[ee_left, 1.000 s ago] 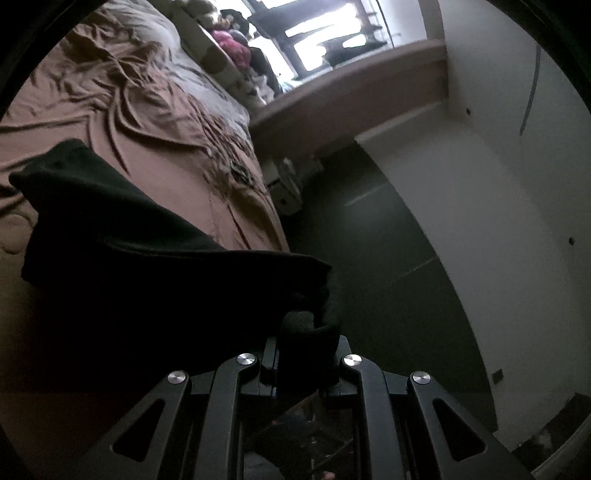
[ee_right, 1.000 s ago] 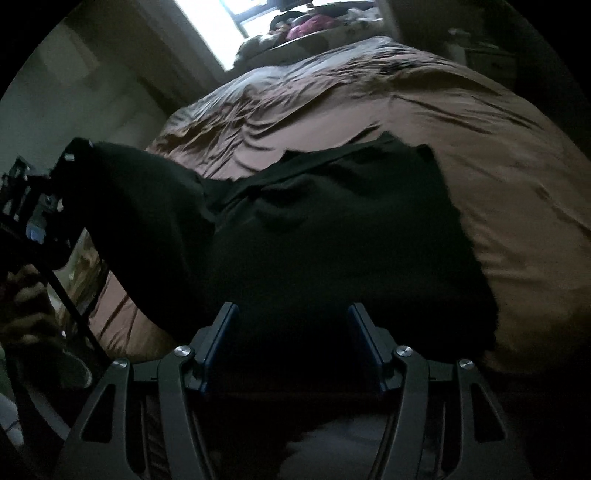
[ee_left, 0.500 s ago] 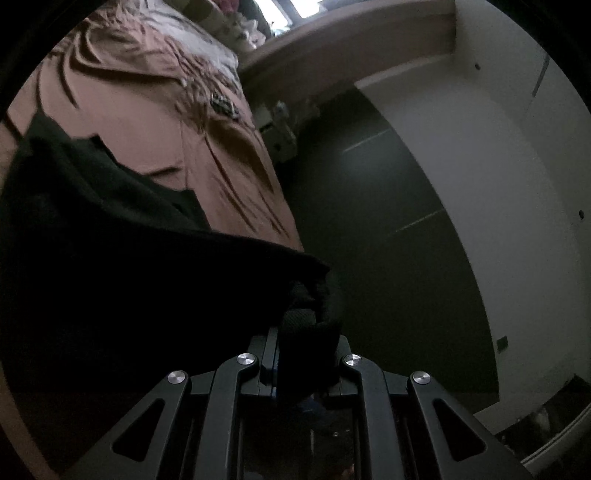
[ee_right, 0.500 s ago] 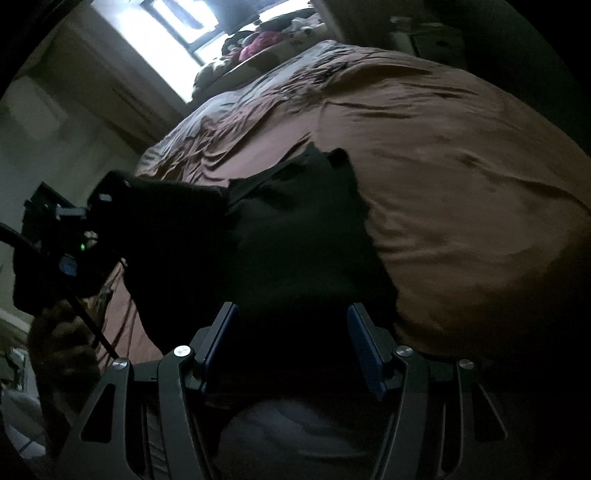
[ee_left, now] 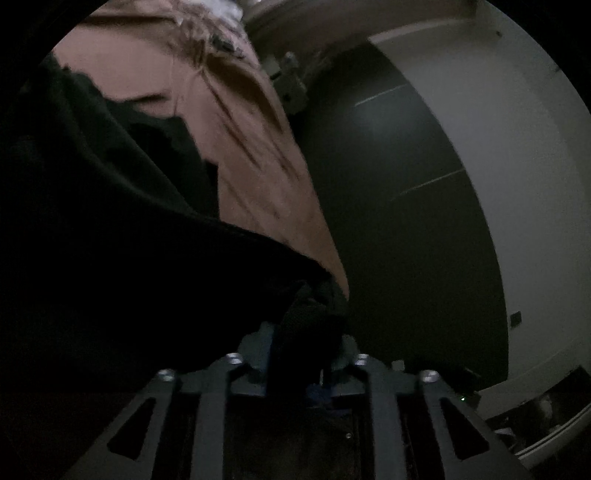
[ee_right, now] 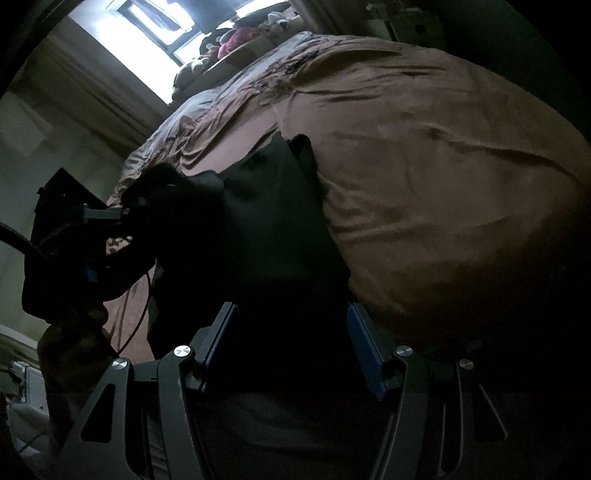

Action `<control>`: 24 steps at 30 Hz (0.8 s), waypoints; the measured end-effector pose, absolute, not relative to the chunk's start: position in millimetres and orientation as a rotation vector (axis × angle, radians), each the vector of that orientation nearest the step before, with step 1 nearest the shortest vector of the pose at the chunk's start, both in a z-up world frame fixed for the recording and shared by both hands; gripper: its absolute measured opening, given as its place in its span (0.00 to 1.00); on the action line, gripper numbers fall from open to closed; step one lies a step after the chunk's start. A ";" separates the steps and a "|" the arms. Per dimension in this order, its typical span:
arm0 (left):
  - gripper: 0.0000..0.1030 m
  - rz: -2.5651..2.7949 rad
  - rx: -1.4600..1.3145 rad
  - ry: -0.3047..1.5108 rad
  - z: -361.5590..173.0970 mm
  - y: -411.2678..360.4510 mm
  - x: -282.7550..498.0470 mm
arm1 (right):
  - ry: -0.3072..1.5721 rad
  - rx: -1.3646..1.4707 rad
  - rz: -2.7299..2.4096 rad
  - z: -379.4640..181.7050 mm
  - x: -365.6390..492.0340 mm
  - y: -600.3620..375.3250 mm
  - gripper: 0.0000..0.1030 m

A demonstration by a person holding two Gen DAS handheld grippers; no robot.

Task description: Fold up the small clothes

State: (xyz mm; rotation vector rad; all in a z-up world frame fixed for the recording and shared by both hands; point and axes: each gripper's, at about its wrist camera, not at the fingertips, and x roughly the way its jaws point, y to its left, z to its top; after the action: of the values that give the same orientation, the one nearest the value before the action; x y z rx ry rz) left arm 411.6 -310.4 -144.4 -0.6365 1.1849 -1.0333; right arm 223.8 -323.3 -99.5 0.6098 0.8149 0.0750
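Observation:
A black garment (ee_left: 110,266) lies partly on the brown bedspread (ee_left: 236,147) and is partly lifted. My left gripper (ee_left: 304,332) is shut on a bunched corner of it, at the bed's edge. In the right wrist view the same garment (ee_right: 273,229) stretches from the left gripper (ee_right: 122,216) at the left, down to my right gripper (ee_right: 291,343). The right gripper's blue-padded fingers (ee_right: 364,350) stand wide apart with dark cloth between them, not pinched.
The bed (ee_right: 443,184) fills most of the right wrist view. A window (ee_right: 159,29) and stuffed toys (ee_right: 236,40) are at its far end. A dark floor (ee_left: 399,221) and a white wall (ee_left: 517,166) lie beside the bed.
The left gripper has carried its corner of the garment up and across over the bed. The visible black cloth on the bed has narrowed. The right gripper stays open.

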 end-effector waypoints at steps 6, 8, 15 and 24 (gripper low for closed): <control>0.83 -1.031 -0.648 1.186 -144.6 -295.2 409.1 | 0.841 0.604 0.094 -101.4 231.7 -317.8 0.57; 0.85 -1.010 -0.663 1.182 -145.0 -283.1 410.4 | 0.852 0.603 0.105 -103.1 237.2 -313.3 0.57; 0.88 -0.866 -0.694 1.182 -158.0 -233.6 425.6 | 0.861 0.566 0.134 -105.2 264.8 -297.8 0.57; 0.88 -0.771 -0.694 1.177 -171.6 -205.9 447.3 | 0.836 0.698 0.149 -125.9 293.4 -317.6 0.13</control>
State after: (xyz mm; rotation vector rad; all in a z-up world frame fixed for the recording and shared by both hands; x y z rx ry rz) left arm 447.3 -205.9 -171.6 -0.6936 1.1766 -0.7713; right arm 293.4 -317.6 -125.9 0.6980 0.8360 0.1490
